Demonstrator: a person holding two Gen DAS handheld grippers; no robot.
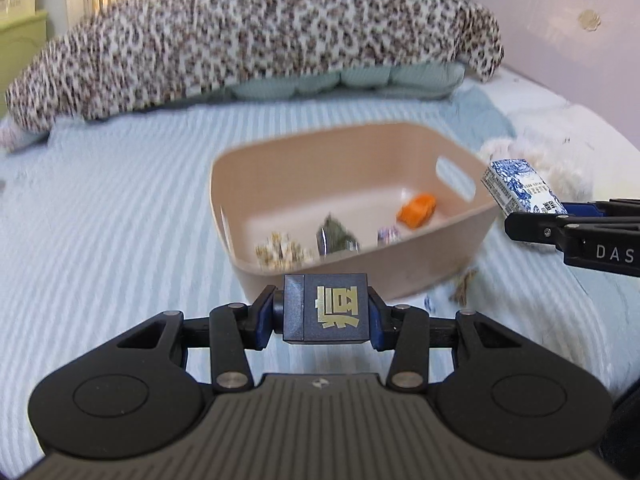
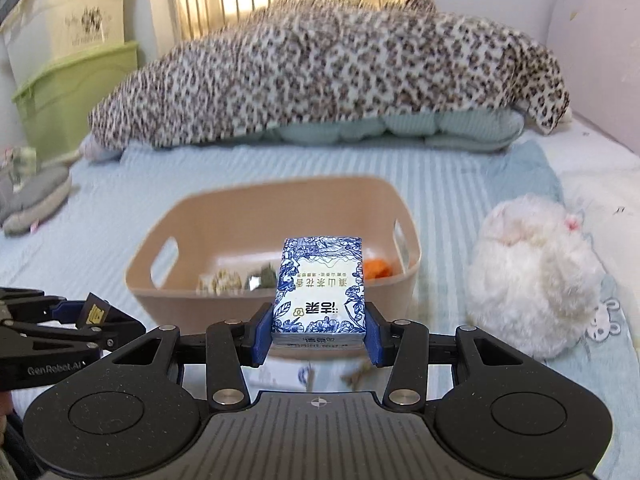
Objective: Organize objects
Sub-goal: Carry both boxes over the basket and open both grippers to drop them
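My left gripper (image 1: 325, 312) is shut on a dark blue box with a gold character (image 1: 325, 307), held just in front of the beige bin (image 1: 352, 148). My right gripper (image 2: 318, 330) is shut on a blue-and-white floral tissue pack (image 2: 320, 286), held in front of the same bin (image 2: 256, 208). In the left wrist view the right gripper (image 1: 532, 222) and its pack (image 1: 520, 190) sit at the bin's right side. In the right wrist view the left gripper (image 2: 100, 320) is at the left. The bin holds an orange item (image 1: 416, 209), a dark packet (image 1: 334, 234) and a patterned packet (image 1: 280, 254).
The bin stands on a bed with a light blue striped sheet (image 1: 120, 220). A leopard-print blanket (image 2: 320, 68) lies over a pillow behind it. A white plush toy (image 2: 532, 276) lies right of the bin. Small scraps (image 2: 356, 376) lie under the right gripper. Green and cream storage boxes (image 2: 68, 92) stand at left.
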